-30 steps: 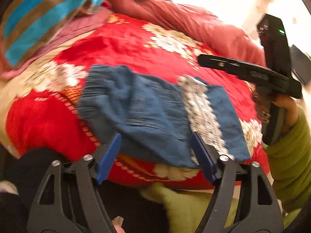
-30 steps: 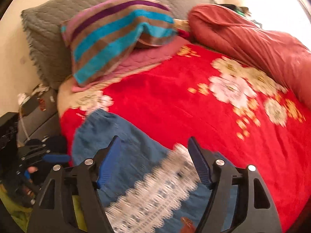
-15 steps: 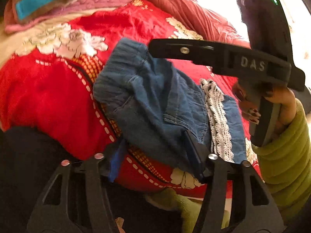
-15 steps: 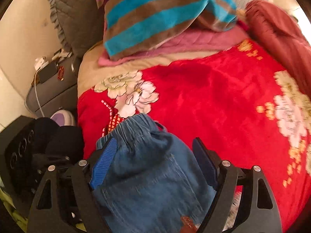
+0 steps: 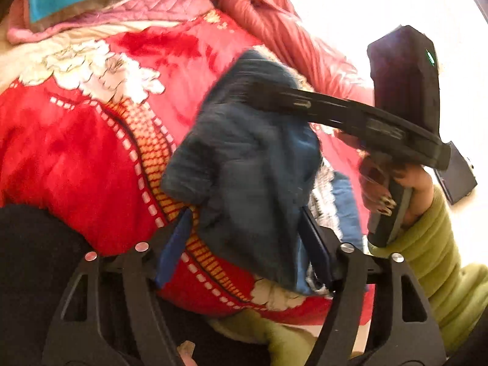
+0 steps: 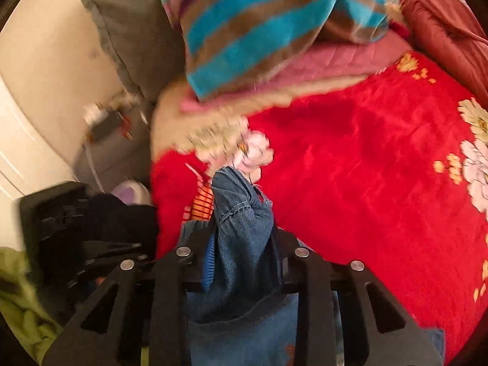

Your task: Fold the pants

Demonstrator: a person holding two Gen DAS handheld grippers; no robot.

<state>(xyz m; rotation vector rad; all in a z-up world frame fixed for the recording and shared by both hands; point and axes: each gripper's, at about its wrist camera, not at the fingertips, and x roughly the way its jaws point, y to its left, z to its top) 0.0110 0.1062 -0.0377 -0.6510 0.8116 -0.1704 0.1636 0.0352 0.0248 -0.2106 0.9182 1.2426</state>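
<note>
My right tongs (image 6: 241, 262) are clamped on a bunched fold of the pants (image 5: 253, 177), lifted above the red blanket (image 6: 366, 164). My left tongs (image 5: 244, 244) stand wide, straddling the pants' near edge without gripping. Striped pillow (image 6: 259, 30) lies beyond the pants.

The left gripper (image 5: 244, 238) sits low with its blue-padded fingers (image 5: 174, 244) spread wide apart, gripping nothing. The right gripper (image 6: 241, 253) has its fingers (image 6: 209, 259) drawn close together, pinching a bunch of the denim pants (image 6: 244, 213) between the pads. In the left wrist view the right gripper reaches in from the right side, and the person's right hand (image 5: 393, 183), in a green sleeve, wraps its handle.
</note>
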